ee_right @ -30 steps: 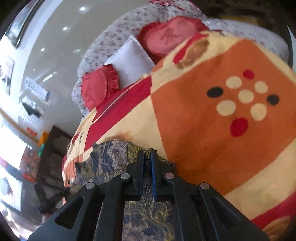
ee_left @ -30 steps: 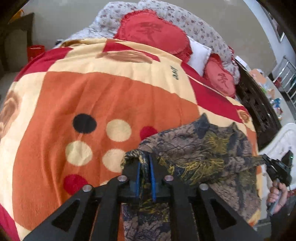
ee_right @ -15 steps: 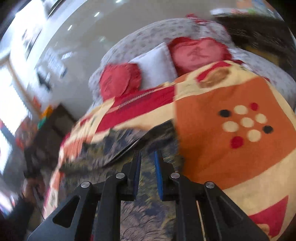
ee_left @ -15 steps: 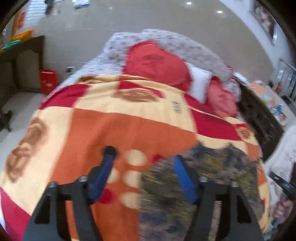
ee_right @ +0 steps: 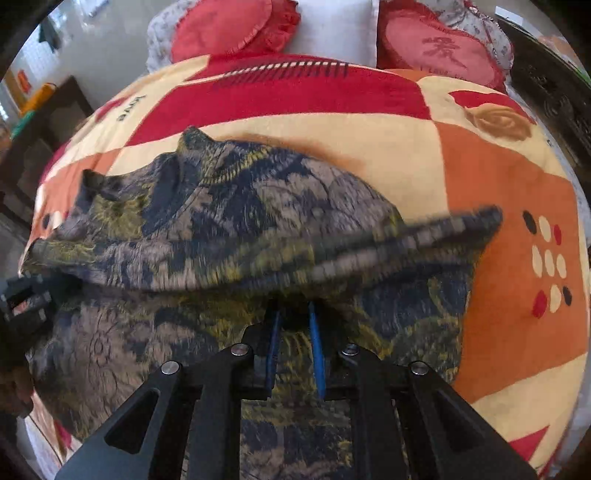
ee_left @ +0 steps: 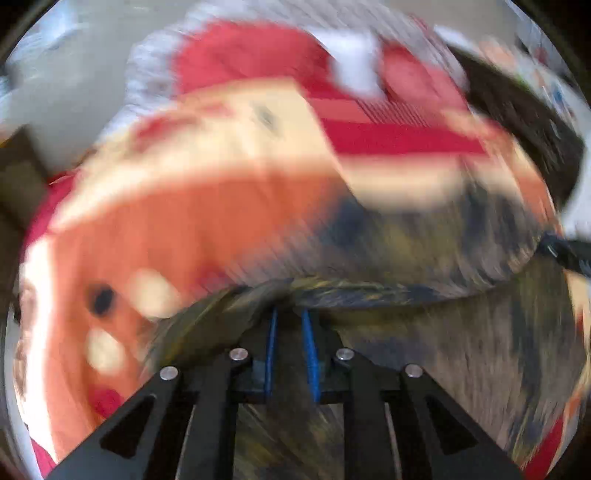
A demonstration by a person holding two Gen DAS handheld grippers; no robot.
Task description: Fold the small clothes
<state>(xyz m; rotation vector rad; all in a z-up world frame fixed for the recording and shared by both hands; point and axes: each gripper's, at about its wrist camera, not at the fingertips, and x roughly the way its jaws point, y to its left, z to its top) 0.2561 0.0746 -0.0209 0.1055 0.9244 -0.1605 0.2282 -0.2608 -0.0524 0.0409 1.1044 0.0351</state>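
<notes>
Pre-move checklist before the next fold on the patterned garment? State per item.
1. Left gripper on cloth: ok. Its jaws have just been closing, and a fold of the garment sits at the pads.
2. Right gripper on cloth: ok, fabric edge between the blue pads.
3. Folded layer lies over the lower layer: ok in the right wrist view, though its right edge is blurred.
4. Garment fully on the blanket: cannot tell, its near edge is hidden behind the grippers.
5. Left wrist view usable: not ok, heavy motion blur.
6. Pillows clear of the garment: ok.
</notes>
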